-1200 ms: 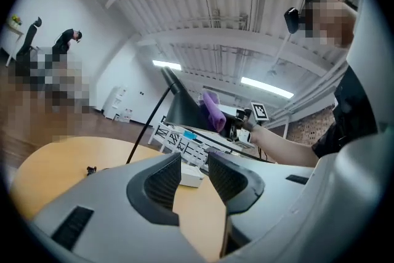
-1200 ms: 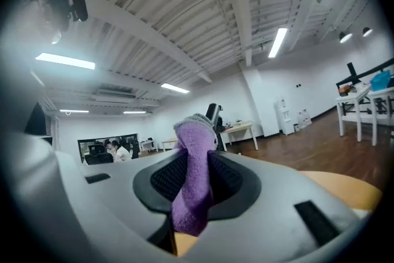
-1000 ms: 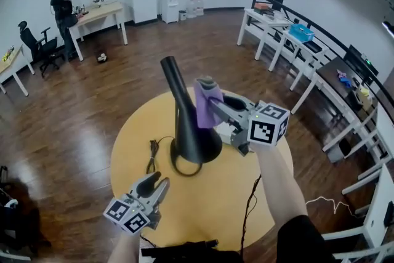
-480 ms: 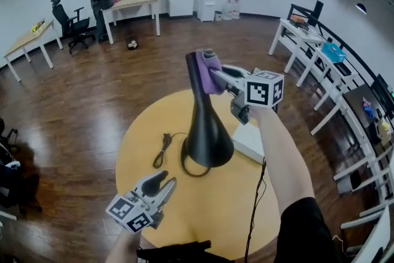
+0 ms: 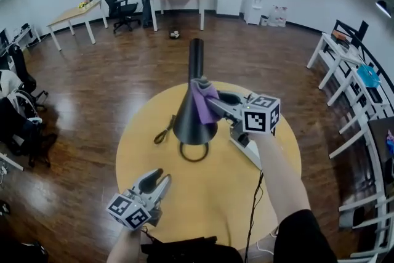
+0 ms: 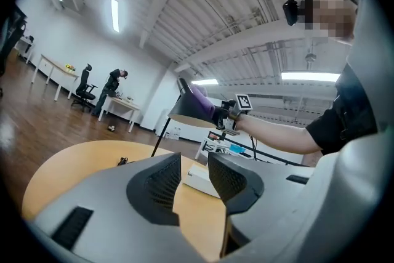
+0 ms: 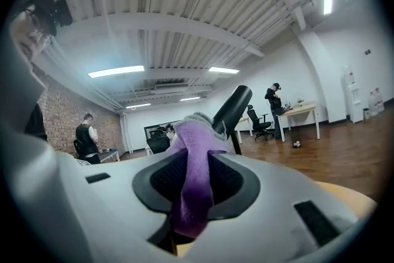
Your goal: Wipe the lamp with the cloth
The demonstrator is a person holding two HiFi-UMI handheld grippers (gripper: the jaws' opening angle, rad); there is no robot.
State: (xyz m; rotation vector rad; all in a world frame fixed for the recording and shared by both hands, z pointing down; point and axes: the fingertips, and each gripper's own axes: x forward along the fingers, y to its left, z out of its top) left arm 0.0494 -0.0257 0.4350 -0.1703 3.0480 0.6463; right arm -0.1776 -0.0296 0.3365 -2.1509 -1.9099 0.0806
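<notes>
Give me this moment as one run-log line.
phase: wiping | right gripper: shut on purple cloth, cloth against lamp shade | left gripper: closed, empty, above table

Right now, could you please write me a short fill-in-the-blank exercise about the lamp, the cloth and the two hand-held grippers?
1. The right hand-held gripper is shut on a ____ cloth.
2. The cloth lies against the ____ of the black lamp.
3. The left hand-held gripper is shut and holds ____.
4. The lamp stands on a ____ yellow table.

Missing words: purple; shade; nothing; round.
</notes>
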